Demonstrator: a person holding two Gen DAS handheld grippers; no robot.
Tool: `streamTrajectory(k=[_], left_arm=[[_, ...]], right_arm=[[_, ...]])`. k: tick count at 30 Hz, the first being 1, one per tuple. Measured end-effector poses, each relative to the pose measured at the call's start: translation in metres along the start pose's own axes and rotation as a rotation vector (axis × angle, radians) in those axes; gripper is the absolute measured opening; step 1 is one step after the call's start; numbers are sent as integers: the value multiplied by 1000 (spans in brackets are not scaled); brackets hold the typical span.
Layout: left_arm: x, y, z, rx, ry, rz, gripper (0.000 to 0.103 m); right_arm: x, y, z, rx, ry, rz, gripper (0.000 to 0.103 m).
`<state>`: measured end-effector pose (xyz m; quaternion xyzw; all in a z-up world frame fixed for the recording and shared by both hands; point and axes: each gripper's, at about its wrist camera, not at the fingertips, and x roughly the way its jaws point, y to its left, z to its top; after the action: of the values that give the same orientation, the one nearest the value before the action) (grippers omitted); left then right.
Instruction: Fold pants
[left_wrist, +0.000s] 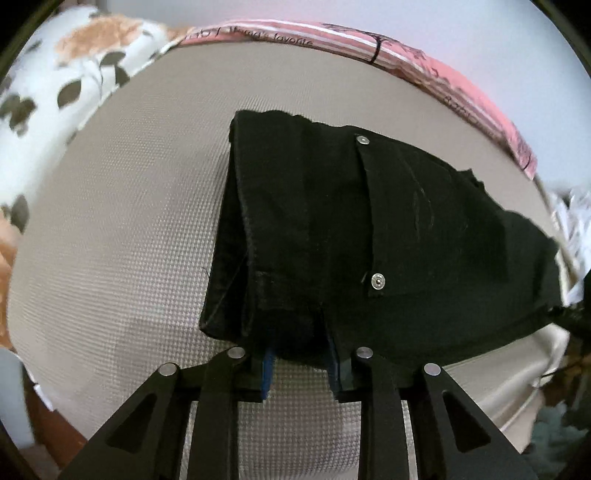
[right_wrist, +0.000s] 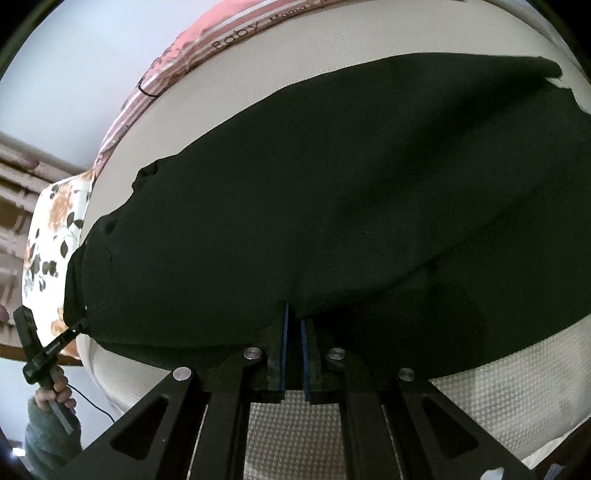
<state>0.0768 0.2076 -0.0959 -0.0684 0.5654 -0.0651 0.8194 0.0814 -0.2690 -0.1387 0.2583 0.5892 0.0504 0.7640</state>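
pants cut off right, fingertips hidden under fabric

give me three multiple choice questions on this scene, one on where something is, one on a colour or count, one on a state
1. Where do the black pants lie?
A. on a wooden floor
B. on the beige textured mattress
C. in a basket

2. How many silver snap buttons show on the pants in the left wrist view?
A. two
B. four
C. none

3. How do the fingers of the right gripper stand?
A. spread wide, clear of the cloth
B. close together, their tips at the edge of the pants
C. shut on a pillow

Answers:
1 B, the dark cloth is spread over the woven beige surface in both views.
2 A, one snap sits higher up and another snap nearer the camera.
3 B, the blue-lined fingers run nearly parallel with a narrow gap into the cloth's near edge.
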Motion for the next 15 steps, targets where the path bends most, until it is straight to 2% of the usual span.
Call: streamTrajectory(k=[2,3,4,5,6,11,15], left_arm=[[-3,-5,-1,7,-5,28,29],[-5,-7,-2,12,-10,33,32],[-9,-11,-5,13,-16,33,40],[-11,-12,-6,14,-15,30,44],[-16,-15,-10,19,-21,24,48],[-45,-33,-24,69,-55,31,49],[-65,-73,-24,164,-142,11,49]], right_arm=[[-2,-4,0,17,13,34,15],[-4,-6,1,24,10,40,17],[-8,-10,0,33,-1,45,21],[-14,-17,0,44,-18,40,29],[-17,-22,1,50,-26,40,31],[-47,-82,10,188,-119,10,35],[-68,-127,26,263,-175,-26,34]])
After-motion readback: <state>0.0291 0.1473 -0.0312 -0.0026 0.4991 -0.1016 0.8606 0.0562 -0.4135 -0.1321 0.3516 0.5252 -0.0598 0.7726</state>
